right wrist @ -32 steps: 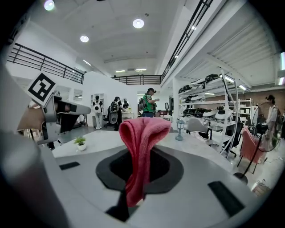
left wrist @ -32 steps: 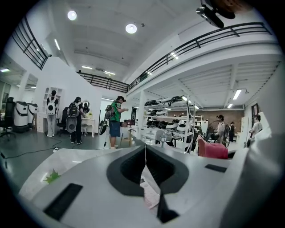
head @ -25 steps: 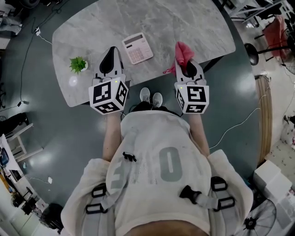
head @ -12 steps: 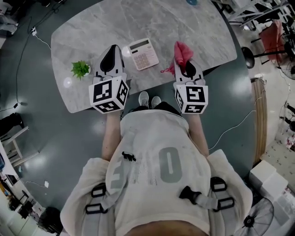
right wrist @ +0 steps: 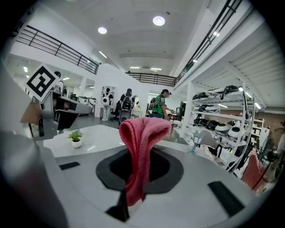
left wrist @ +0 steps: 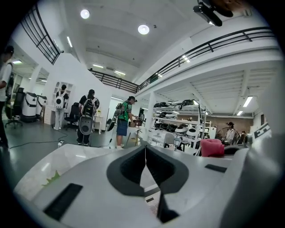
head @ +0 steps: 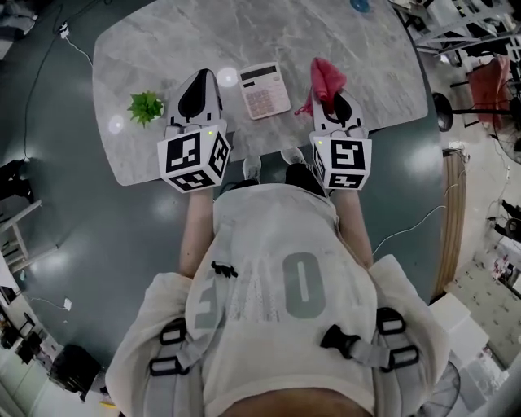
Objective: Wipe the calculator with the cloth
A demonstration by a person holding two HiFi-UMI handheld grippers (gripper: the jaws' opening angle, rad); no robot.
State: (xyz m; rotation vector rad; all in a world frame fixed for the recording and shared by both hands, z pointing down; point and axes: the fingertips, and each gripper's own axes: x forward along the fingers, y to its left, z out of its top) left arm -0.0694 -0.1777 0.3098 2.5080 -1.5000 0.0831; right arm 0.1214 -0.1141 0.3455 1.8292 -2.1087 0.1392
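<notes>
Grey marbled counter (head: 269,32) with rounded corners, standing on a dark glossy floor (head: 98,228); its far edge is cut off at the top of the head view. The room is a large white hall with a railed upper gallery, ceiling lights, stocked shelves (right wrist: 218,111) and several people (left wrist: 122,120) standing well beyond the counter. The left claw (head: 199,81) is held over the near edge with its jaws pressed together tip to tip and nothing between them. The right claw (head: 335,99) is clamped on the pink cloth (right wrist: 141,147), which stands up in a fold above the tips and hangs down between the jaws. The calculator (head: 264,90) lies flat on the counter between the two claws, apart from both. A small potted plant (head: 146,105) sits left of the left claw. Calculator keys are too small to read. A blue object (head: 359,5) beyond the right claw is cut off by the frame and cannot be identified.
</notes>
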